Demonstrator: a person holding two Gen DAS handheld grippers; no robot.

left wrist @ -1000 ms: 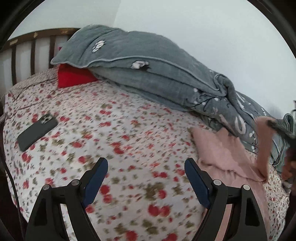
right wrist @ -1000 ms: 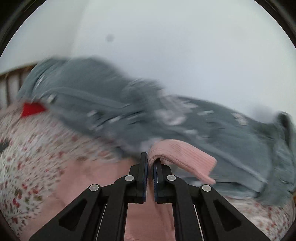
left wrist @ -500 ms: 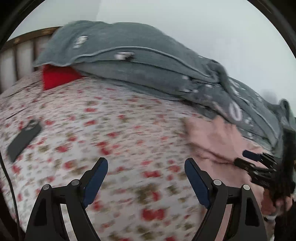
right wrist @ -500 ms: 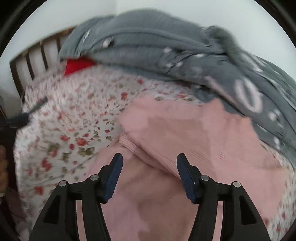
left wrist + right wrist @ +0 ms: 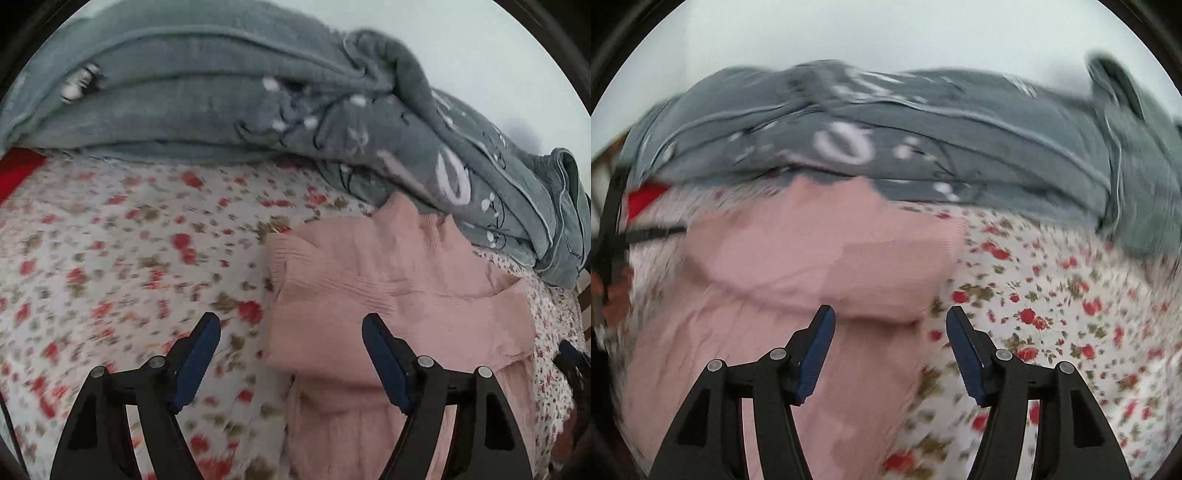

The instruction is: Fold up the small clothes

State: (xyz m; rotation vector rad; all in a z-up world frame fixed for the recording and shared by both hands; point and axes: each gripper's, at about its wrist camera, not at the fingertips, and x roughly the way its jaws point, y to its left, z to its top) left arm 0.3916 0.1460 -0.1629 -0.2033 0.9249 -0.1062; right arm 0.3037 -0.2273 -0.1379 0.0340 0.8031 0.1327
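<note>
The left gripper [image 5: 290, 363] hangs over the pink sweater's [image 5: 399, 295] left edge, jaws apart but closing, nothing pinched between them. The right gripper [image 5: 890, 352], jaws parting and empty, hovers at the sweater's right edge. The sweater lies on a flowered bedsheet [image 5: 110, 258], just below a grey blanket [image 5: 221, 92].

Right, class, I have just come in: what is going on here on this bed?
A person is folding a pink top on a bed with a floral sheet, using a hand-held gripper in each hand. The top lies flat with part of it already folded over, its upper edge against a heaped grey blanket. Neither gripper holds anything. The left hand-held gripper hovers over the top's left edge, its jaws closing. The right hand-held gripper hovers over the right edge, its jaws opening.
</note>
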